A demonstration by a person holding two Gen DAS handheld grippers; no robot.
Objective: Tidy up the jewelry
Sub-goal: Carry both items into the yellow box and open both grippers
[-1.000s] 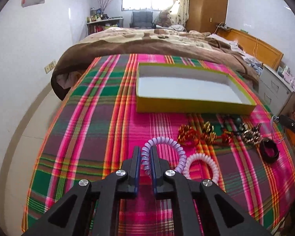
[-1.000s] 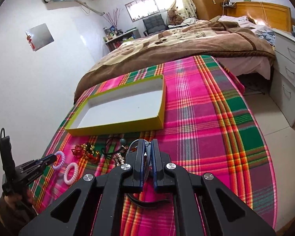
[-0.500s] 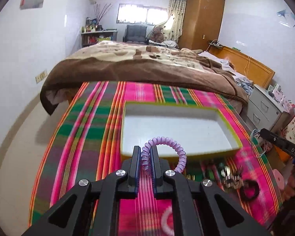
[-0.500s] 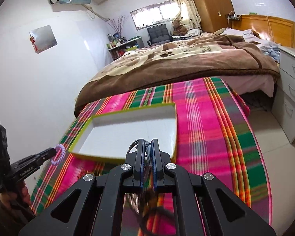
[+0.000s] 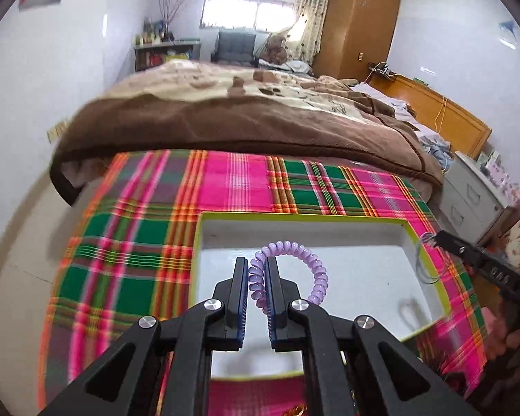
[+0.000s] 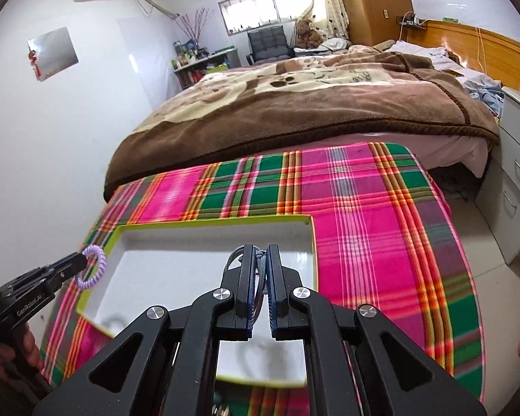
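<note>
My left gripper [image 5: 256, 267] is shut on a purple spiral hair tie [image 5: 308, 260] and holds it above the left part of a yellow-rimmed tray [image 5: 305, 217] with a white floor. The hair tie also shows in the right wrist view [image 6: 94, 267]. My right gripper [image 6: 259, 254] is shut on a thin dark cord loop [image 6: 233, 259] and holds it above the right part of the tray [image 6: 211, 222]. From the left wrist view, the right gripper [image 5: 433, 239] hangs the thin loop [image 5: 420, 263] over the tray's right rim.
The tray lies on a pink and green plaid cloth [image 5: 246, 180]. A bed with a brown blanket [image 5: 239, 118] stands behind it. White drawers [image 6: 516, 180] are at the right. A few gold trinkets [image 5: 296, 409] peek out at the near edge.
Both grippers have lifted off the cloth with their items and moved forward over the tray. The rest of the jewelry has dropped below and behind the view.
</note>
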